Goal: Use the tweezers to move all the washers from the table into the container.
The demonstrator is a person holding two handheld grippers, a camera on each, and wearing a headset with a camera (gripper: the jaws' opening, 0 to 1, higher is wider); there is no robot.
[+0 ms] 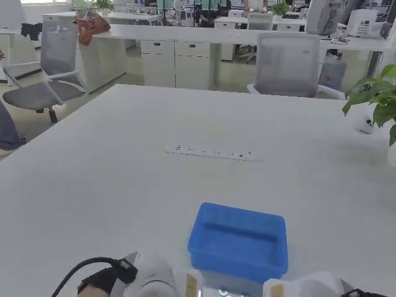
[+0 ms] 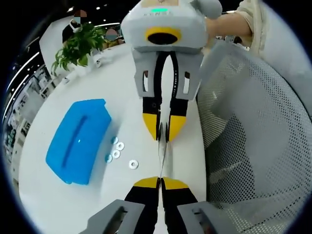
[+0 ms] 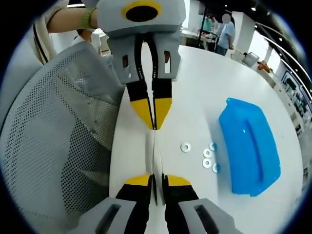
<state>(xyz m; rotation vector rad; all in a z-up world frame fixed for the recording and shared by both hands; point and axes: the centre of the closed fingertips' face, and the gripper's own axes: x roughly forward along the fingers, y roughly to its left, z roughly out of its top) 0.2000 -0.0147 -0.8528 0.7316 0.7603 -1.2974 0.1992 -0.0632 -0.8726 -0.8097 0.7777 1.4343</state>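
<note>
Thin metal tweezers span the gap between my two grippers, which face each other tip to tip over the white table's near edge. My left gripper is shut on one end. My right gripper is shut on the other end. Several small washers lie loose on the table beside the blue container, between it and the grippers. In the head view the container stands near the front edge, with the grippers' grey tops at the bottom edge.
A grey mesh chair sits close behind the table edge below the grippers. A power strip lies mid-table. A potted plant stands at the far right. Other desks and chairs fill the room behind.
</note>
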